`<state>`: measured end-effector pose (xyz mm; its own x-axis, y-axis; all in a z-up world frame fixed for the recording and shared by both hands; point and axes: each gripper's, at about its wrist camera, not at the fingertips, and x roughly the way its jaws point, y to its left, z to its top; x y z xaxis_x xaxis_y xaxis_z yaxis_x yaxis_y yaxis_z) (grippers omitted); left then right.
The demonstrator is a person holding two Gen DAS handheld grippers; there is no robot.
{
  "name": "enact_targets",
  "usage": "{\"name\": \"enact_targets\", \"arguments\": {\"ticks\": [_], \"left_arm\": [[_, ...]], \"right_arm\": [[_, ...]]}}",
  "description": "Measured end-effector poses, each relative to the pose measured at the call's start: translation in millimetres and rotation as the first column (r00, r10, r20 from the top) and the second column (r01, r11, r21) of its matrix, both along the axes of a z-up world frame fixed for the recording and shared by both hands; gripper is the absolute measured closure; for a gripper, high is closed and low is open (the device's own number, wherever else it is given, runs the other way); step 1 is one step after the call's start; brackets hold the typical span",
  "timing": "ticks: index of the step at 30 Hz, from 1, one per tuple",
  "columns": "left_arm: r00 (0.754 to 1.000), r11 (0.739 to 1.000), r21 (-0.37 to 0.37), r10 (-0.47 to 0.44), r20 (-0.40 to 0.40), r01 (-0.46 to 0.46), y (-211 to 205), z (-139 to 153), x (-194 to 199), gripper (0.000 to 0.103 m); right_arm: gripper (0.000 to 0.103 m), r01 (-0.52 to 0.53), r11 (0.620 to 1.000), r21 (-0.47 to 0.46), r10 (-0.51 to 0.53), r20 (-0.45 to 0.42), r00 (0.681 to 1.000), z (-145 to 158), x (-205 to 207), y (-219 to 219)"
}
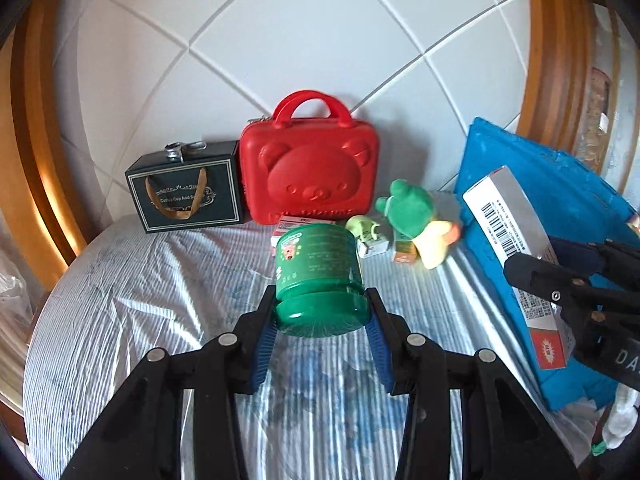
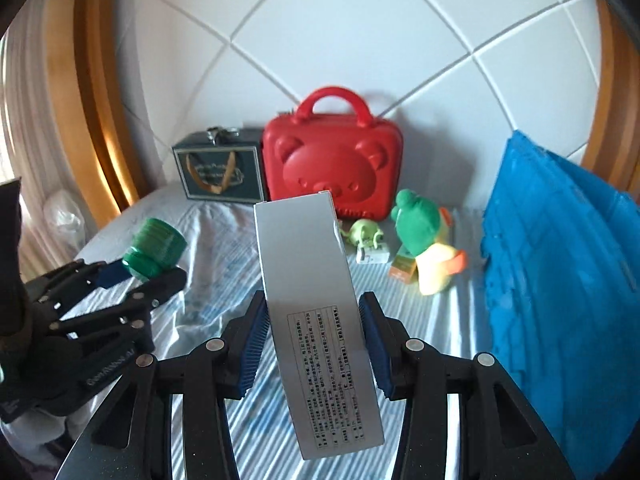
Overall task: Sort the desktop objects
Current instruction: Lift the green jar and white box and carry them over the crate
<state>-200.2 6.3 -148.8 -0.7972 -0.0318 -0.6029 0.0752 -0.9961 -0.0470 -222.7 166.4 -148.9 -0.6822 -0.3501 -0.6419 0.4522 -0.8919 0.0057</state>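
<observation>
Squarely clamped: round green jar [image 1: 320, 280], flat silver box [image 2: 316, 320].

Both wrist cams low over bed, facing headboard; share red case [image 1: 310, 168] [image 2: 333, 162].

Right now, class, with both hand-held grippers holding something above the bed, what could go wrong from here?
1. The left hand-held gripper pinches the green jar only at its lid end, so the jar may tip or slip.
2. The right hand-held gripper grips the long silver box near one end; it could pivot.
3. Swinging the box toward the blue bin may knock the green plush toy.
</observation>
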Motion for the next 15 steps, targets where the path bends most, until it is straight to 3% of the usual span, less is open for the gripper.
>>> {"name": "enact_targets", "arguments": {"ticks": [9, 15], "left_arm": [[0.994, 0.997, -0.039, -0.068, -0.079, 0.066, 56, 36, 38, 0.062], [0.975, 0.985, -0.068, -0.166, -0.148, 0.158, 124, 64, 47, 0.062]], "right_arm": [[0.058, 0.039, 0.997, -0.06, -0.046, -0.125, 0.991, 46, 54, 49], [0.058, 0.128, 0.984, -0.122, -0.153, -0.222, 0.963, 81, 78, 121]]}}
